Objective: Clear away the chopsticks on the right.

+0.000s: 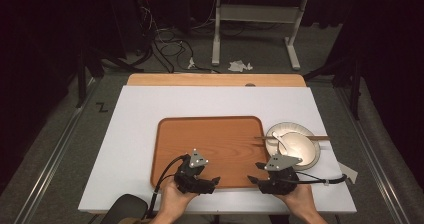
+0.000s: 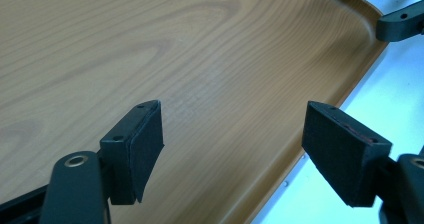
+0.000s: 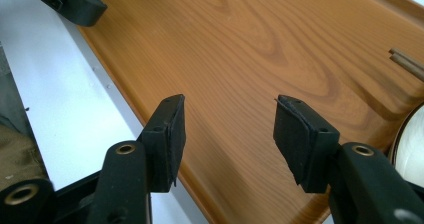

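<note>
A bare wooden tray [image 1: 220,144] lies in the middle of the white tabletop [image 1: 135,134]. My left gripper [image 1: 214,180] rests over the tray's near edge, left of centre, jaws open with nothing between them [image 2: 232,149]. My right gripper [image 1: 254,180] sits at the near right corner of the tray, also open and empty [image 3: 227,141]. Both point inward toward each other. A white bowl [image 1: 300,149] on a plate stands just off the tray's right edge, with a white spoon [image 1: 280,143] in it and brown chopsticks [image 1: 320,138] lying across it.
The wooden tray [image 2: 200,59] shows under the left jaws, the white table edge [image 2: 395,99] to its right. In the right gripper view the chopsticks' tips [image 3: 407,64] and the bowl's rim [image 3: 412,144] appear at right. A dark object [image 1: 122,209] sits at the table's near left corner.
</note>
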{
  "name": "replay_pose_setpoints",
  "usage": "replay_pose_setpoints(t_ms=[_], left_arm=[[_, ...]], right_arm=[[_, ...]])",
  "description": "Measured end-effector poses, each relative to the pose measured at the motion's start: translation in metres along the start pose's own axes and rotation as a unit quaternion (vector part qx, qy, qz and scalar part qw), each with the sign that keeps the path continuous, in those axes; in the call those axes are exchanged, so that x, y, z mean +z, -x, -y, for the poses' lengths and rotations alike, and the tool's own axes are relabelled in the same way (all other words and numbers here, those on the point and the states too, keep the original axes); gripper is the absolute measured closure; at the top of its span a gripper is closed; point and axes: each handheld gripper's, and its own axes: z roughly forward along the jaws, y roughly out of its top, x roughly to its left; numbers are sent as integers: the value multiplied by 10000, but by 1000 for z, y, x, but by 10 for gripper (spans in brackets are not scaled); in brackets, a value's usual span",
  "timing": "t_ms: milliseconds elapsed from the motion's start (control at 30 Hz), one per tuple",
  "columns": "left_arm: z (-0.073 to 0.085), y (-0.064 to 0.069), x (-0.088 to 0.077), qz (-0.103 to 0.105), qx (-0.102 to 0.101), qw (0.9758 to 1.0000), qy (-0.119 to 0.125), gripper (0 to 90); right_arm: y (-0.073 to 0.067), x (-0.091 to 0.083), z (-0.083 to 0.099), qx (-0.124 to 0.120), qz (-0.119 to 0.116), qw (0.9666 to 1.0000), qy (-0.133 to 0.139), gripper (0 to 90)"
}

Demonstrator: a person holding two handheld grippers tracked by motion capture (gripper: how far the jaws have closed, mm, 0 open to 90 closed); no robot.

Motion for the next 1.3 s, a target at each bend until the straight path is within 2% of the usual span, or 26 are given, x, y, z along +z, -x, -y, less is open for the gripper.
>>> replay_pose_setpoints(t_ms=[133,600,1100,1300], left_arm=[[0,0,0,-7,21,10000,5,248],[0,1,1,-8,21,10000,-15,249],[0,1,0,-11,48,10000,-35,249],[0,1,1,-3,44,10000,-45,249]], right_arm=[[1,1,1,-69,13,9999,-79,466],[2,-1,2,-136,49,9998,-104,442],[2,-2,2,-156,61,9998,-90,435],[3,-5,0,-65,19,10000,-55,456]])
